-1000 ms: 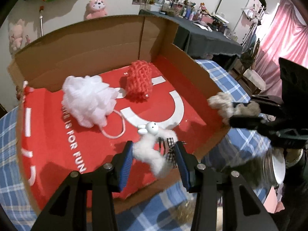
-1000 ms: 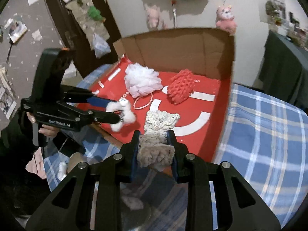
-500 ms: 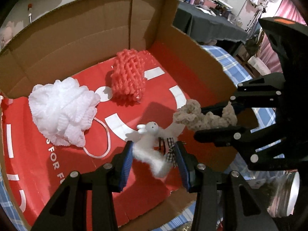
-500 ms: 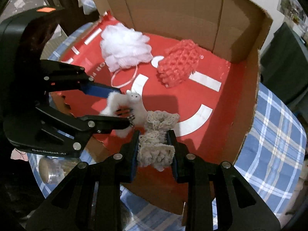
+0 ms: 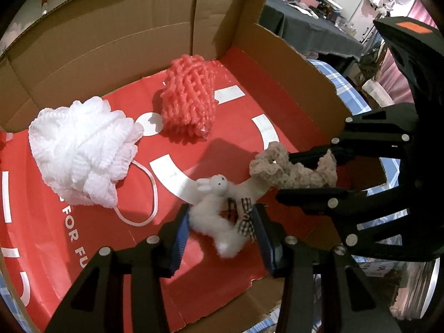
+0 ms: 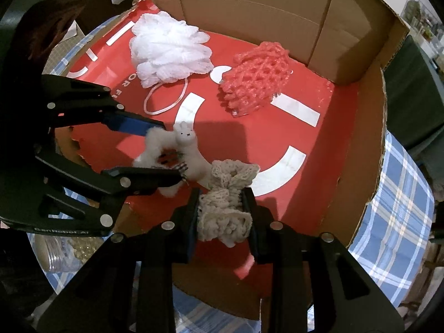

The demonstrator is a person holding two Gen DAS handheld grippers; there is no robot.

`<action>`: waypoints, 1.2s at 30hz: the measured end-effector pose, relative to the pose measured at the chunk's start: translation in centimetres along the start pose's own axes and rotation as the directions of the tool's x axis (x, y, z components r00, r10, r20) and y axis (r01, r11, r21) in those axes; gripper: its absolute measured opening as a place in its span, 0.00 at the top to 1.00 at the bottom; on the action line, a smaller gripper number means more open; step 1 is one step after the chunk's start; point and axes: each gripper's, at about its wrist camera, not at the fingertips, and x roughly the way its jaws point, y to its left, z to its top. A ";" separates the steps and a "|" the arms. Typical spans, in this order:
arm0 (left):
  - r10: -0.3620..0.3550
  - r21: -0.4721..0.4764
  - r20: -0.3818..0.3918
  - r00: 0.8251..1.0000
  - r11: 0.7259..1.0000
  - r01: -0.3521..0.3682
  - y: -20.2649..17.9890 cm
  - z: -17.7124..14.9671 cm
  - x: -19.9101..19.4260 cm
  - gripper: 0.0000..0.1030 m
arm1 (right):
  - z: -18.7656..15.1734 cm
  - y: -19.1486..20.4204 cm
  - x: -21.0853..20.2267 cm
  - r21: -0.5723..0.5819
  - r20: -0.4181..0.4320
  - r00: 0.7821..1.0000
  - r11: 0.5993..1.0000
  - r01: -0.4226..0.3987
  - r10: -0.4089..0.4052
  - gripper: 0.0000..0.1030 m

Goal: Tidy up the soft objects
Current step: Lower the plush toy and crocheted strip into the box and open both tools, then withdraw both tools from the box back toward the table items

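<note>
Inside an open cardboard box (image 5: pixel 111 36) with a red floor, the left tool (image 5: pixel 220 223) is gripping a fluffy white bunny scrunchie (image 5: pixel 215 211), and the right tool (image 6: pixel 223 211) beside it is clenching a beige knitted scrunchie (image 6: pixel 224 208); a white bath pouf (image 5: pixel 80 149) and coral foam net (image 5: pixel 188 97) are lying behind

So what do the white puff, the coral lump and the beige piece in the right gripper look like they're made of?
White puff: gathered plastic mesh, probably a bath sponge, with a cord loop.
Coral lump: glossy foam or plastic netting, going by the open lattice.
Beige piece: matte chunky yarn, seemingly crocheted.
</note>
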 end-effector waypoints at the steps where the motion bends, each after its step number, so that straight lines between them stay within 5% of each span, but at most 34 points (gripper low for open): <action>1: 0.002 0.000 -0.001 1.000 1.000 -0.002 -0.1 0.0 0.1 0.54 | 0.0 0.0 0.0 0.001 -0.002 1.000 1.000 0.003 -0.003 0.73; 9: 0.008 -0.024 -0.007 1.000 1.000 -0.008 0.7 -0.2 0.1 0.48 | 0.2 1.3 0.3 -0.035 -0.009 1.000 0.999 0.002 -0.002 0.51; 21: 0.016 -0.052 0.037 0.999 0.999 -0.014 2.0 -1.1 -2.5 0.33 | 0.0 0.6 -2.9 0.016 0.052 0.998 1.000 0.027 -0.027 0.49; 30: 0.011 -0.067 0.171 0.985 0.998 0.001 0.8 -3.7 -9.2 0.16 | -1.9 2.0 -9.4 0.073 0.183 0.982 0.997 0.039 -0.052 0.32; 36: 0.018 -0.072 0.307 0.952 0.997 0.005 -1.1 -6.4 -14.6 0.04 | -4.2 4.6 -14.5 0.121 0.305 0.949 0.991 0.052 -0.087 0.25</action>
